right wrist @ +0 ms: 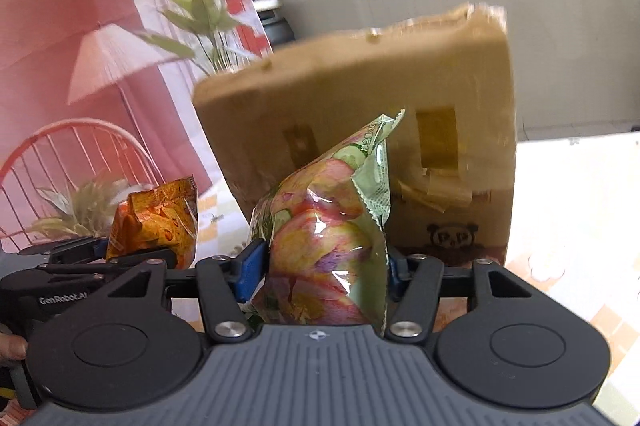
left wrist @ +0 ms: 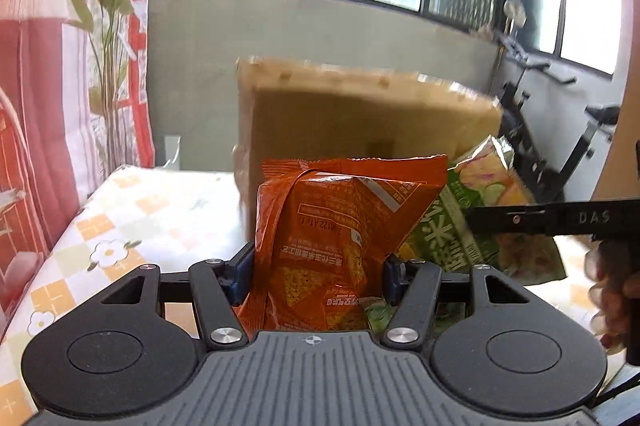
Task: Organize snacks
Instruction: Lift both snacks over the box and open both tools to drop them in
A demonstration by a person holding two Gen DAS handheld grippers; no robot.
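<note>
Carrying step: left gripper clamps a crinkly orange snack bag, right gripper a green one — next, lower both into the tall brown cardboard box.

Your left gripper is clamped on the orange snack bag, blue pads pressing both sides — your right gripper likewise pinches the green snack bag, both held side by side, level.
</note>
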